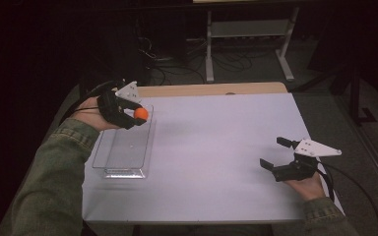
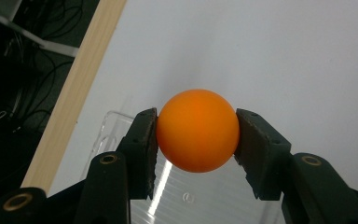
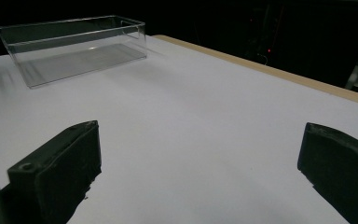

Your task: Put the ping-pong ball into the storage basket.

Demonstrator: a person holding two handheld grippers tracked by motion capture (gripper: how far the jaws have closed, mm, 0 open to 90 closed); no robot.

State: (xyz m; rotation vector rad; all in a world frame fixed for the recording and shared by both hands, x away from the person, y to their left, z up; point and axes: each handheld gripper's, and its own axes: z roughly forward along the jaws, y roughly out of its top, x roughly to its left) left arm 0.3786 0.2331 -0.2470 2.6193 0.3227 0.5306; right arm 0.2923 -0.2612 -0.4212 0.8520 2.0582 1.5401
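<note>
An orange ball (image 1: 141,113) (image 2: 198,130) is pinched between the two black pads of my left gripper (image 1: 139,117) (image 2: 197,133), which is shut on it. That gripper hovers over the far end of a clear plastic bin (image 1: 123,153) (image 2: 121,123) (image 3: 74,46) at the table's left. The bin holds nothing that I can see. My right gripper (image 1: 275,152) (image 3: 198,163) stands open near the table's right front, with only bare white tabletop between its jaws.
The white table (image 1: 216,147) has a wooden strip (image 1: 211,89) along its far edge. Beyond it stand a metal frame (image 1: 248,34) and loose cables on a dark floor.
</note>
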